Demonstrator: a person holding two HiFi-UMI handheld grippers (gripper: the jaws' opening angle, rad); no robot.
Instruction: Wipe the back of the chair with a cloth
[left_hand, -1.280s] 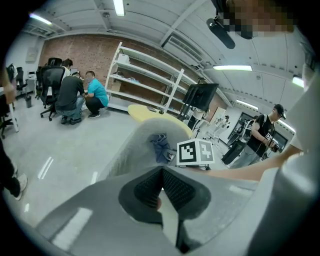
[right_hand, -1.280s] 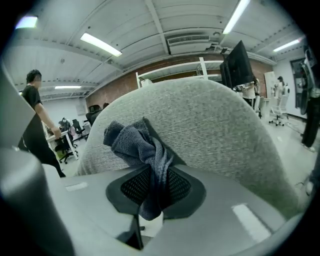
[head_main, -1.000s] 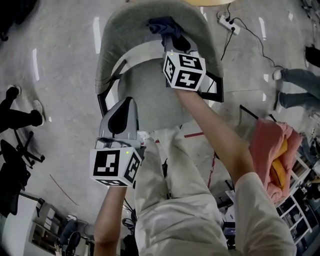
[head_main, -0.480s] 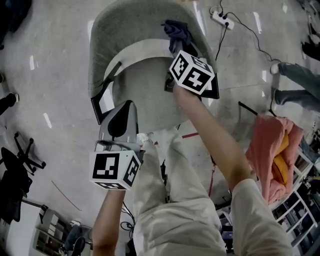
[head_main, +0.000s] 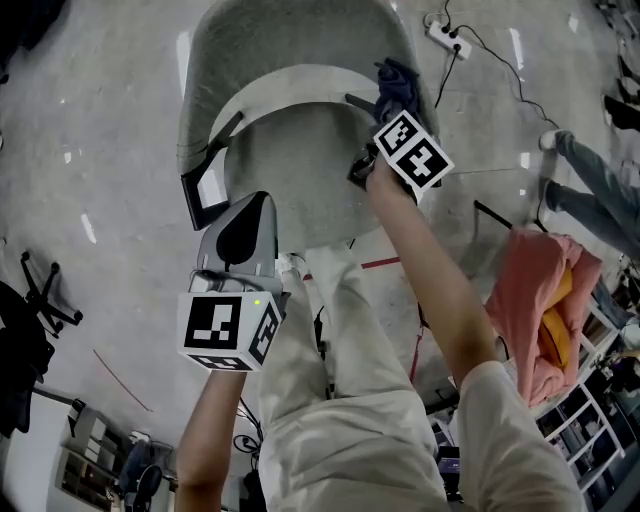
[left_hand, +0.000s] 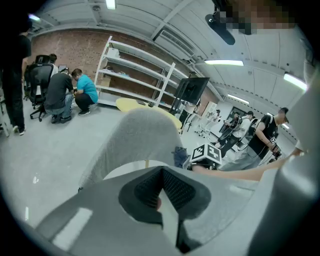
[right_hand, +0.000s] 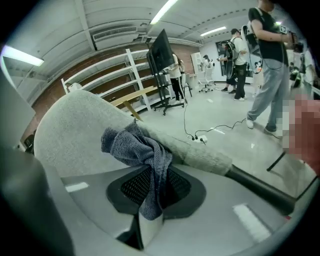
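Pinching the cloth (right_hand: 137, 147), the right gripper (right_hand: 150, 192) has its jaws closed on a dark grey towelling wad. A tail hangs down between the pads and the bulk bunches above them. The cloth lies against the chair back (head_main: 290, 40) at its top rim. In the head view this is on the right, where the fuzzy grey edge curves down toward a black frame bar (right_hand: 260, 187). The white inner band of the back runs just below the cloth. The left gripper (left_hand: 161, 186) has its jaws pressed together with nothing between them. It is held low over the front edge of the seat (head_main: 290, 170), well apart from the cloth and the rim; whether it touches the seat cannot be told. Room to move: the bare polished floor (head_main: 110, 130) is open along the chair's left side. Past the right rim a power strip (head_main: 441, 37) lies on the floor near the back's outer edge, its cable trailing away. A person's leg (head_main: 590, 170) stands at the right border, and a pink fabric heap (head_main: 535, 300) sits beside the right forearm. An office chair base (head_main: 40, 300) sits at far left, well apart. The left gripper view shows shelving (left_hand: 135, 75) and crouched people (left_hand: 75, 92) far beyond the back.
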